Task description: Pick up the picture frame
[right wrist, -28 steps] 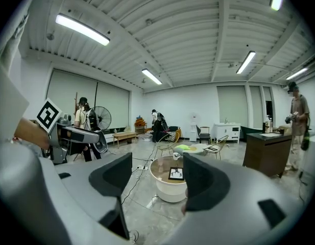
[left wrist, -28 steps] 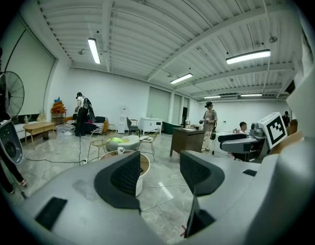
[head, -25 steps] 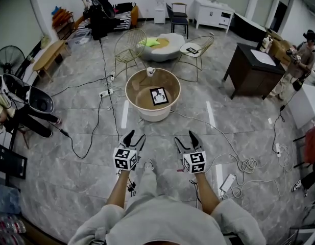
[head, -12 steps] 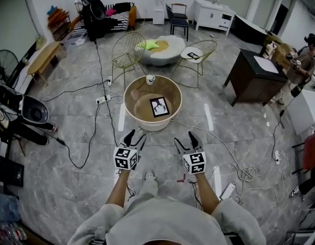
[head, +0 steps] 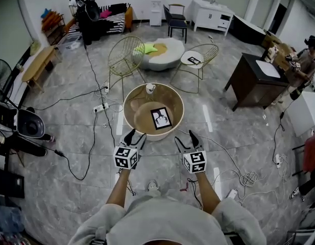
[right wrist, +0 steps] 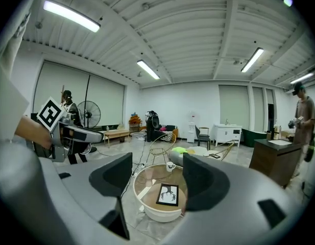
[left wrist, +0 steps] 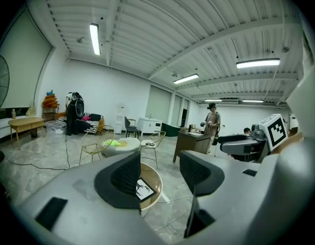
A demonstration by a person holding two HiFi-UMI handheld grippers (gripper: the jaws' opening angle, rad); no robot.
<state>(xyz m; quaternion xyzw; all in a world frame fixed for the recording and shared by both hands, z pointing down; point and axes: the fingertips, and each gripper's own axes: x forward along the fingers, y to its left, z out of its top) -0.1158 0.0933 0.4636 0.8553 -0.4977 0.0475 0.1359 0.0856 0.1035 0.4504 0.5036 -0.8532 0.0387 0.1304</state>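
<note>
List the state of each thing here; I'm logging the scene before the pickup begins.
left gripper: jaws open, nothing between them, short of the table.
right gripper: jaws open, nothing between them, short of the table.
picture frame: lying flat, face up, on the round table, not gripped.
mug: upright near the table's far rim.
</note>
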